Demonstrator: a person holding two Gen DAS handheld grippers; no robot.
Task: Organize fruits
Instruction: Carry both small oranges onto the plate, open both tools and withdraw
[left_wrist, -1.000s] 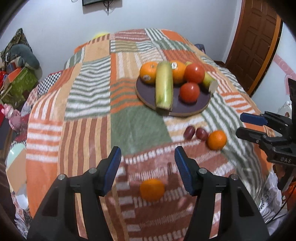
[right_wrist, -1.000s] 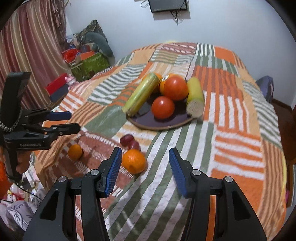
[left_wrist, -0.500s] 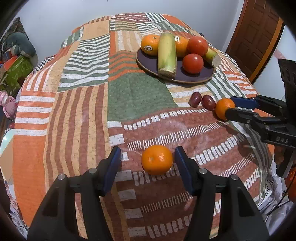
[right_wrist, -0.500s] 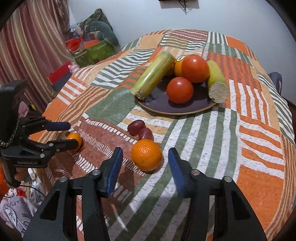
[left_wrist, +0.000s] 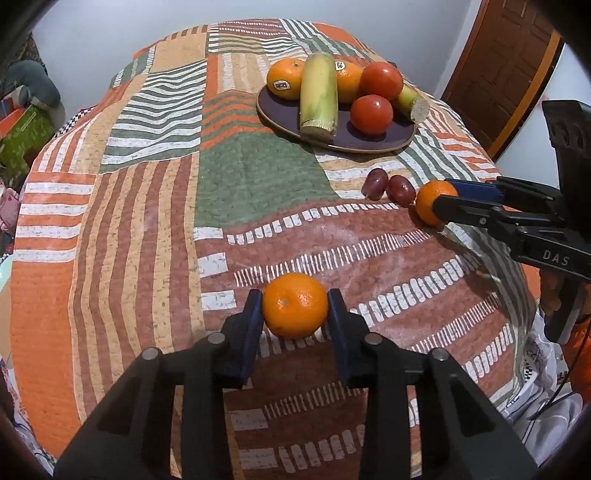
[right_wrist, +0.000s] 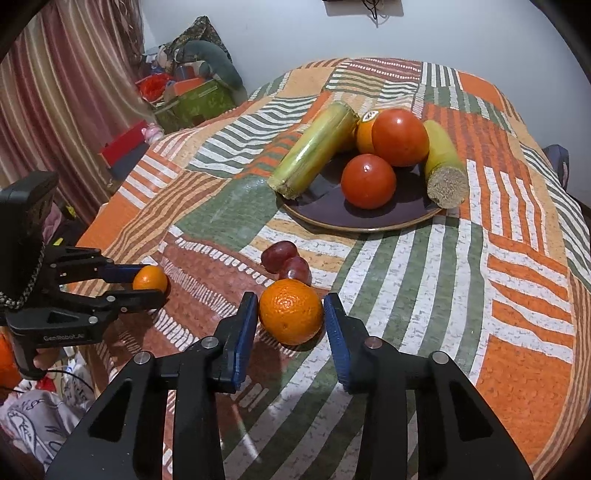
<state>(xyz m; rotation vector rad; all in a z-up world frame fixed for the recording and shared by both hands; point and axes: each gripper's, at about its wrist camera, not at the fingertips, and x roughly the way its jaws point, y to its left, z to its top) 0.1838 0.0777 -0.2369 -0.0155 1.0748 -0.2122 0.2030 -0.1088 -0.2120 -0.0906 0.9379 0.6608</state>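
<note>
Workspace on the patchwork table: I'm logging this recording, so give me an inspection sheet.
Surface: patchwork striped cloth over the table.
Job's things: dark round plate holding tomatoes, oranges, green stalks; two red grapes loose.
Clutter: nothing seen.
Grippers: left gripper pads against a small orange mandarin; right gripper flanks a larger orange, gaps visible.
Cables: wires on the wall.
Surroundings: wooden door, striped curtain.

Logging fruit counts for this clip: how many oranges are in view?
4. One sits between the left gripper fingers, one between the right gripper fingers, and two stickered ones lie on the plate behind the cane stalk. Others may be hidden there.
</note>
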